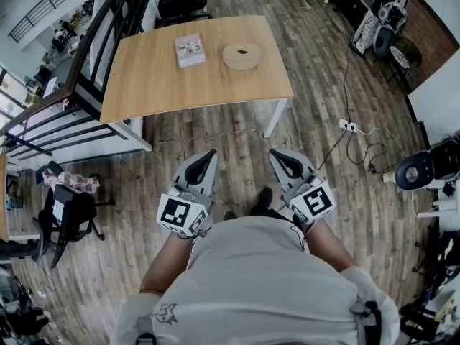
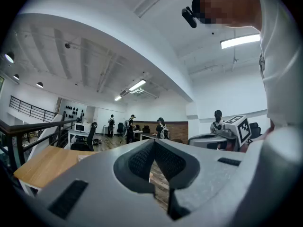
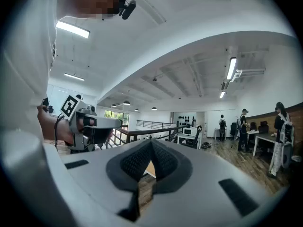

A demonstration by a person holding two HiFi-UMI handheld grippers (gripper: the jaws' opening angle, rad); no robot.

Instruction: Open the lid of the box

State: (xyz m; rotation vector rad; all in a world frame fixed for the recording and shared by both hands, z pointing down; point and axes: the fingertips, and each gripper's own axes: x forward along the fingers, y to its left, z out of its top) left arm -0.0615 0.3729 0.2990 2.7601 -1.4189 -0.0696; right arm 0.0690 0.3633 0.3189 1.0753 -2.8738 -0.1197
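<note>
A round tan box with a lid (image 1: 241, 56) sits on the wooden table (image 1: 144, 77) far ahead of me. A flat pinkish-white box (image 1: 190, 49) lies just left of it. My left gripper (image 1: 208, 154) and right gripper (image 1: 277, 154) are held level close to my body, well short of the table, both shut and empty. In the left gripper view the jaws (image 2: 154, 143) meet with nothing between them, and the table's corner (image 2: 42, 162) shows at lower left. In the right gripper view the jaws (image 3: 151, 143) are also together; the left gripper (image 3: 90, 124) shows beside them.
Wooden floor lies between me and the table. A black railing (image 1: 86, 56) runs along the table's left side. A power strip with cables (image 1: 348, 126) lies on the floor at right. A chair with clutter (image 1: 68, 207) stands at left. Several people stand at desks far off (image 2: 128, 126).
</note>
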